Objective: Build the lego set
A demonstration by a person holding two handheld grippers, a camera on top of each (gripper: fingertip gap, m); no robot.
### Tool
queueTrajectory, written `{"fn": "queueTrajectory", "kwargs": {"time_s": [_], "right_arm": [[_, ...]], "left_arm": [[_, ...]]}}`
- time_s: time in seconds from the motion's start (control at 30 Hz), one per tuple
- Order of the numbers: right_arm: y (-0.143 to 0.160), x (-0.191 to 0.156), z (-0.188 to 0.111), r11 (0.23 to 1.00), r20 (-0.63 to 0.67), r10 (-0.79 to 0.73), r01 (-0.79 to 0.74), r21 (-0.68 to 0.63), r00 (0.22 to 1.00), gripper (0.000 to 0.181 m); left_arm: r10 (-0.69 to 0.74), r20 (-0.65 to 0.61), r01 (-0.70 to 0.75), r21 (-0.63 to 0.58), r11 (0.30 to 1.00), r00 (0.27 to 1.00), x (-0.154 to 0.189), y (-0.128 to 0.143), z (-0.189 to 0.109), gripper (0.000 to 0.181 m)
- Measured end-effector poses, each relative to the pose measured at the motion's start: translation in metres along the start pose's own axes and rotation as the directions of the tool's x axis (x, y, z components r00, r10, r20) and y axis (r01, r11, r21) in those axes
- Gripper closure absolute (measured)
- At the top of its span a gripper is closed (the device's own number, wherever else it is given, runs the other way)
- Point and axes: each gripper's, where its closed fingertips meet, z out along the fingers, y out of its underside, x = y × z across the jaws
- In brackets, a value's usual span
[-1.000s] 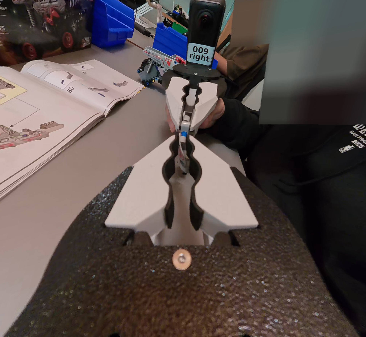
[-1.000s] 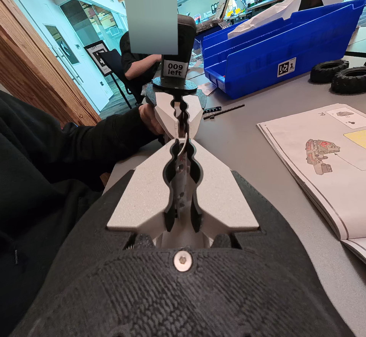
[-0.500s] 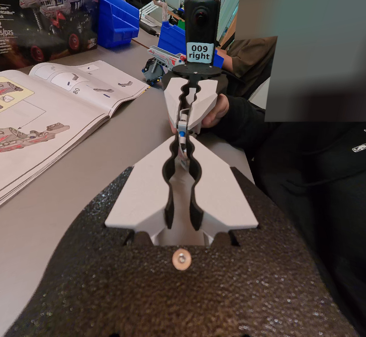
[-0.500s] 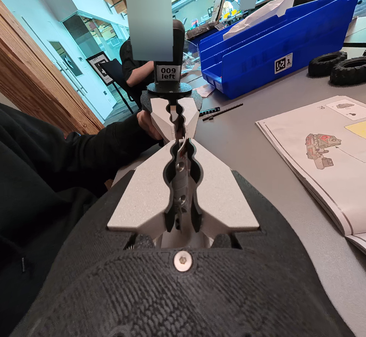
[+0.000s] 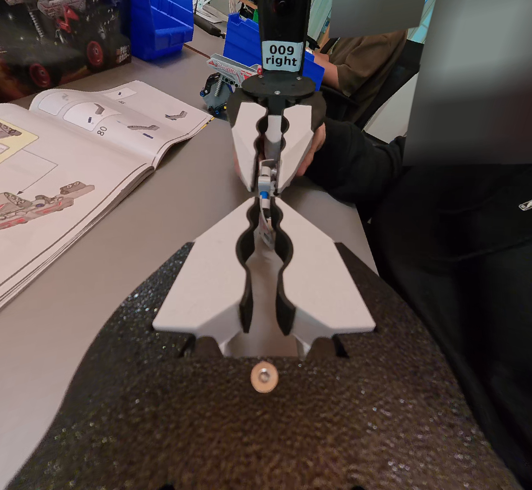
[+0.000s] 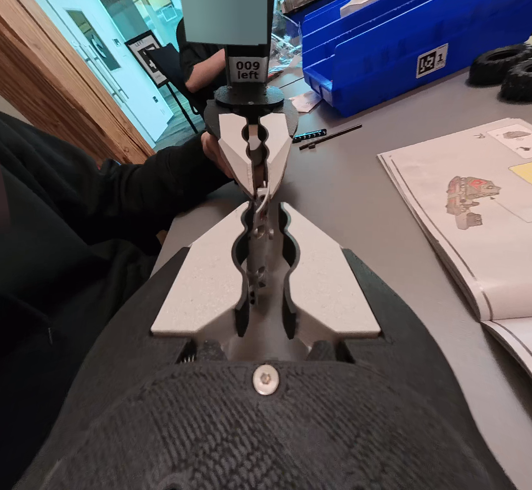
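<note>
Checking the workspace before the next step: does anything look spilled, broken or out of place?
Nothing stands out. The instruction booklet lies open and flat on the table, and the left hand-held gripper and right hand-held gripper meet tip to tip on a small grey lego piece.

L gripper [image 5: 265, 205] and R gripper [image 6: 262, 211] point tip to tip, nearly touching, both held above the table edge. L fingers [image 5: 218, 269] close together at the tips, pinching a thin grey-white lego piece [image 5: 266, 225]; gap widens toward the base. R fingers [image 6: 207, 274] closed on a longer grey lego part [image 6: 259, 248] running down the slot. In L wrist view the R gripper sits at 12 o'clock, hand [image 5: 312, 145] behind it, black sleeve off to 3 o'clock. In R wrist view the L gripper sits at 12 o'clock, hand [image 6: 214, 151] gripping it, sleeve trailing to 9 o'clock.
</note>
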Motion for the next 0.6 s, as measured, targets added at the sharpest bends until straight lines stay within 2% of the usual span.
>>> {"fn": "queueTrajectory", "kwargs": {"time_s": [0.07, 0.2, 0.33, 0.6], "right_arm": [[0.000, -0.003, 0.001, 1.000, 0.014, -0.008, 0.008, -0.001, 1.000, 0.174], [0.000, -0.002, 0.001, 1.000, 0.004, -0.020, 0.020, -0.004, 1.000, 0.175], [-0.008, -0.006, -0.003, 0.998, 0.037, 0.011, -0.014, 0.065, 0.999, 0.175], [-0.011, -0.006, -0.002, 0.996, 0.027, -0.001, -0.001, 0.088, 1.000, 0.175]], "left_arm": [[0.009, 0.000, -0.009, -0.002, 1.000, 1.000, 0.001, 0.000, 0.001, 0.176], [0.053, 0.017, -0.053, 0.011, 0.999, 0.998, 0.002, -0.003, 0.002, 0.177], [0.076, 0.018, -0.077, 0.071, 0.995, 0.997, 0.005, -0.012, -0.007, 0.178], [0.102, 0.041, -0.103, 0.034, 0.994, 0.994, 0.006, -0.009, -0.002, 0.177]]}}
